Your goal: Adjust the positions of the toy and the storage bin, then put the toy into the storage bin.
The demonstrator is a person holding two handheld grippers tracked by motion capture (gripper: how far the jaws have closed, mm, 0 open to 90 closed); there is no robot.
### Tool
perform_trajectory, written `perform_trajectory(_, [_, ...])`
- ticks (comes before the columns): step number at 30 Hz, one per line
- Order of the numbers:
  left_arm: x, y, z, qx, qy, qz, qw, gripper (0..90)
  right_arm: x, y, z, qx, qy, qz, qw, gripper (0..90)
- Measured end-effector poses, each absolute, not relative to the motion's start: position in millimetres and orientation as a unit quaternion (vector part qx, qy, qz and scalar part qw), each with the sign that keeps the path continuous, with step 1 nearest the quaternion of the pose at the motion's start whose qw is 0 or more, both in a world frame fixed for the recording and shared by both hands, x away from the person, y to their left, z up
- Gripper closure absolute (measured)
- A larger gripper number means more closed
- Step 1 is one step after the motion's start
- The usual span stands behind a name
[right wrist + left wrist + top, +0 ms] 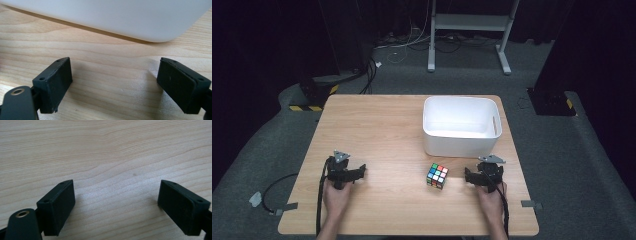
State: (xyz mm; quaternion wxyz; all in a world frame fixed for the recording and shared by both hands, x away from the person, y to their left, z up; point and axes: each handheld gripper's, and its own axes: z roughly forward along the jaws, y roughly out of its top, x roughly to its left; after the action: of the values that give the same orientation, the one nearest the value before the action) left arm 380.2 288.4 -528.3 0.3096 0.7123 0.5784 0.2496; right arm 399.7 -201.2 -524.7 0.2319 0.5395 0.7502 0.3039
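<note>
Puzzle cube (pixel 437 175) rests on the surface (pixel 377 130) just in front of the white bin (pixel 460 125). Right tongs (pixel 473 176), spread and empty, sit just right of the cube; left tongs (pixel 357 171), also spread, lie well left. Approach level, straddling opposite faces squarely before closing.

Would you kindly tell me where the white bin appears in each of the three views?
High view: white bin right of centre, beyond the cube.
Left gripper view: not in it.
Right gripper view: bin wall across the top, ahead of the open jaws.
Shared landmark: the wooden table.
</note>
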Motion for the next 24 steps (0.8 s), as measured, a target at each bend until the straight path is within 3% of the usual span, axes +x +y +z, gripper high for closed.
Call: perform_trajectory(24, [380.4,288.0,-528.3,0.712,0.579,0.251,0.308,14.5,397.1,-204.9,-524.4,0.541,0.749,0.306,0.23,13.7])
